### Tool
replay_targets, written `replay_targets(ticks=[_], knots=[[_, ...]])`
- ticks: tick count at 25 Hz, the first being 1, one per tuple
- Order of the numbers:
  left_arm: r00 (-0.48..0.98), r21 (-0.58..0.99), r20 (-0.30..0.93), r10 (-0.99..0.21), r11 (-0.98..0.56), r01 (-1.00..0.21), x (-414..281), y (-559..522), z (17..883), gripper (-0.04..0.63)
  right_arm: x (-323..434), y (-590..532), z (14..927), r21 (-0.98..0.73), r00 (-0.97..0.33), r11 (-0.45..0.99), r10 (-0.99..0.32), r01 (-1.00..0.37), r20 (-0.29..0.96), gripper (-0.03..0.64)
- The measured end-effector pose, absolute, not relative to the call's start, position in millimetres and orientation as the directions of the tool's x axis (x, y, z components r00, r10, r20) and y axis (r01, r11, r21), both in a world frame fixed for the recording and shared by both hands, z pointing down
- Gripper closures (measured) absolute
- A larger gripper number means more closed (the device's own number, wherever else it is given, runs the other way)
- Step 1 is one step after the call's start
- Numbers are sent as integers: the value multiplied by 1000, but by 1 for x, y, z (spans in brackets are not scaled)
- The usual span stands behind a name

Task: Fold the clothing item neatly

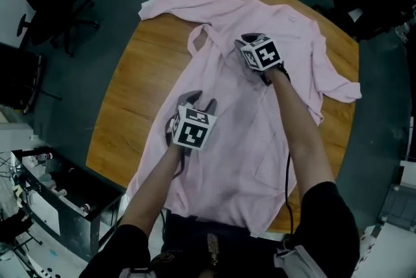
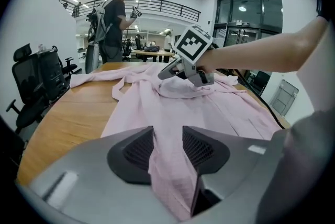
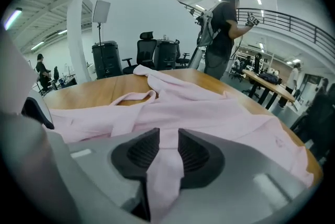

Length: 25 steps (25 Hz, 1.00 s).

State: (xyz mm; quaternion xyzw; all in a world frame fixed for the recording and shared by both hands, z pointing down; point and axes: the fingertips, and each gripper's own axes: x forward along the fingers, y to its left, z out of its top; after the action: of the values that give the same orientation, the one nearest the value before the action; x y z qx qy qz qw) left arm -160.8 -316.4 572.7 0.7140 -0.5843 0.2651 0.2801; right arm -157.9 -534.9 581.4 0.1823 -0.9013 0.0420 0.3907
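Shirt (image 1: 260, 140) first: it lies spread on the table (image 1: 130, 108), pink and still unfolded. One sleeve is flung toward the far left corner, the other trails at the right edge, and the hem hangs off the near side by the person.

Both jaw pairs stand apart, each with a raised ridge of cloth running up between its pads. To my eye neither is pinching hard; the fabric looks loose in the gaps.

As I read it, the step is getting a hold along one line of the front so a side can be turned over. To do it well, both should close on the same ridge, taking one layer rather than a bunch. Then they should lift together and level, so the crease comes out straight and the shirt isn't dragged across the wood. The wrinkles near the collar want smoothing before any fold is pressed.

Both forearms reach out over the shirt. The left gripper (image 1: 199, 100) is near its middle and the right gripper (image 1: 246, 40) is farther up, by the collar. Both point away from the person and slant down onto the cloth.
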Motion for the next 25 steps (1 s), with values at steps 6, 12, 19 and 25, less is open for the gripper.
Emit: replay_targets(ticks=[6, 12, 19, 25], knots=[[119, 64, 751, -650, -108, -992, -171, -316, 588, 527, -167, -539, 607, -9, -623, 943, -212, -332, 753, 555], [119, 34, 741, -661, -140, -990, -165, -313, 565, 557, -148, -542, 581, -10, -667, 961, -186, -278, 721, 603], [294, 134, 699, -652, -284, -949, -102, -325, 536, 556, -93, -564, 551, 43, -644, 959, -222, -281, 732, 603], [400, 220, 706, -584, -356, -908, -49, -330, 557, 547, -46, -583, 569, 119, -548, 932, -300, -342, 781, 603]])
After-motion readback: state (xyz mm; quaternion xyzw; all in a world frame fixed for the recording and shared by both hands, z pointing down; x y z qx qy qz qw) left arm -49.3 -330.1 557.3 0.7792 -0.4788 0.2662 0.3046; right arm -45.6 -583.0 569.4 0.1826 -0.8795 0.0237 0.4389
